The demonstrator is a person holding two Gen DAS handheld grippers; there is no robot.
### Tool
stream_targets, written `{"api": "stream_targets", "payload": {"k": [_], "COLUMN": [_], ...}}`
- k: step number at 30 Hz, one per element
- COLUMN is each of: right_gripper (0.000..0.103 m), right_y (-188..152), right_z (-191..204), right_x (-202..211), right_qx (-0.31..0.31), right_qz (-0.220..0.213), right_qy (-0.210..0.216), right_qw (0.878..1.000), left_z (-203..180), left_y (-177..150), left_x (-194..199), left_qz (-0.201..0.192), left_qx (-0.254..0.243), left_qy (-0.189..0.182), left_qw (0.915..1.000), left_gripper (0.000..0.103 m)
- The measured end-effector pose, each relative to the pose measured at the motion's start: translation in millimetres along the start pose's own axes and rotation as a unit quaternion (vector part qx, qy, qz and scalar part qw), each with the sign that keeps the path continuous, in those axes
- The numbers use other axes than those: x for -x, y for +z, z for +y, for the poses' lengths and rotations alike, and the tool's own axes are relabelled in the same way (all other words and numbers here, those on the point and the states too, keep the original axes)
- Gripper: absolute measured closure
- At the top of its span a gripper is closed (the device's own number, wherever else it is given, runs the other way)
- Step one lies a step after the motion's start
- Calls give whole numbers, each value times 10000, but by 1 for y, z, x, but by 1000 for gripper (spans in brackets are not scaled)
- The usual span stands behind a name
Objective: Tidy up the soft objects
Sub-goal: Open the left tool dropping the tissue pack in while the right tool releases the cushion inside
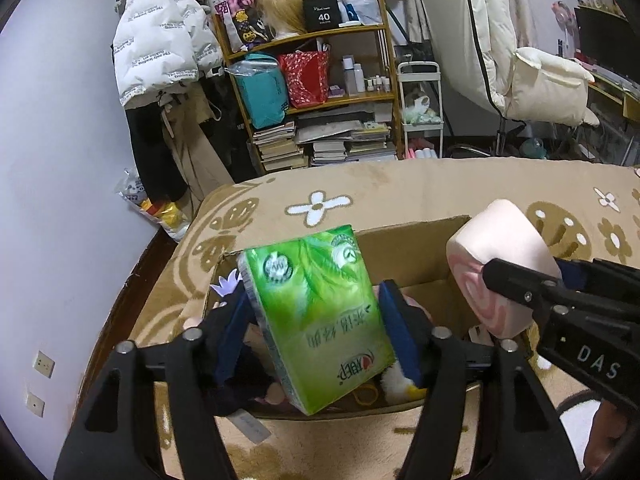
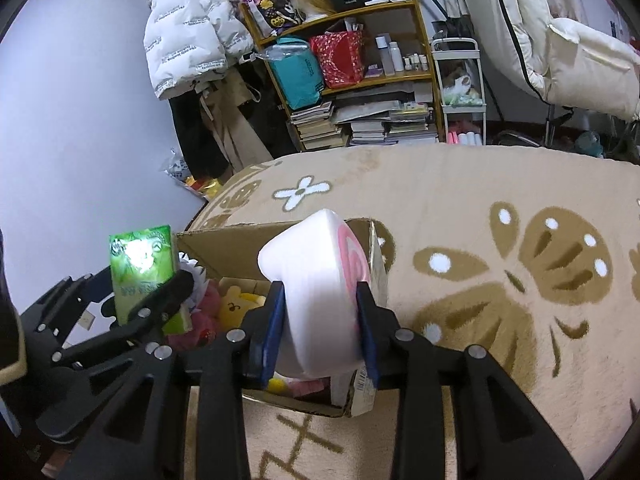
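The left gripper point(image 1: 320, 320) has its jaws standing apart around a tilted green tissue pack point(image 1: 316, 316), loose between the blue pads. The right gripper's point(image 2: 320, 320) jaws flank a pink-swirl foam roll point(image 2: 316, 292); whether they press it cannot be told. Below both lies an open cardboard box point(image 2: 228, 248) with plush toys point(image 2: 240, 304), on a beige rug point(image 2: 500, 280).
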State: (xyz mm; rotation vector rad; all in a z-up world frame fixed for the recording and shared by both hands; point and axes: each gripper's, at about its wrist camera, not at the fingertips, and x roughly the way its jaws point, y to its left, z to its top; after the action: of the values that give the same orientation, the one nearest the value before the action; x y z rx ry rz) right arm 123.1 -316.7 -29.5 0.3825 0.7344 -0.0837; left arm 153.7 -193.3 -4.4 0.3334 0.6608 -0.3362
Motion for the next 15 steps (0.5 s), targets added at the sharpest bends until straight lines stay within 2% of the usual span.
{"api": "stream_targets", "payload": {"k": [5,9,11,15], "right_gripper": [61,58,50,22], "right_y": [1,0,0,2], "right_z": [1,1,1,-2], "right_x": [-2,-6,-6,-2], "right_qx": [46,29,12,-90], "right_qz": [113,205,217,134], "right_qy": [160,190,196,289], "right_qw": [9998,9996,9996,9995], "left_z": [2,8,12,20], "left_y": [-2,-2,-2,-1], "left_x": [3,4,6,13], "left_qz": [-113,-65,-69,-72], "left_qx": [40,159,192,260], "left_qy": [151,132,158,190], "left_qw": [9998,9998,9997,9995], "left_gripper": [18,13,11,9]}}
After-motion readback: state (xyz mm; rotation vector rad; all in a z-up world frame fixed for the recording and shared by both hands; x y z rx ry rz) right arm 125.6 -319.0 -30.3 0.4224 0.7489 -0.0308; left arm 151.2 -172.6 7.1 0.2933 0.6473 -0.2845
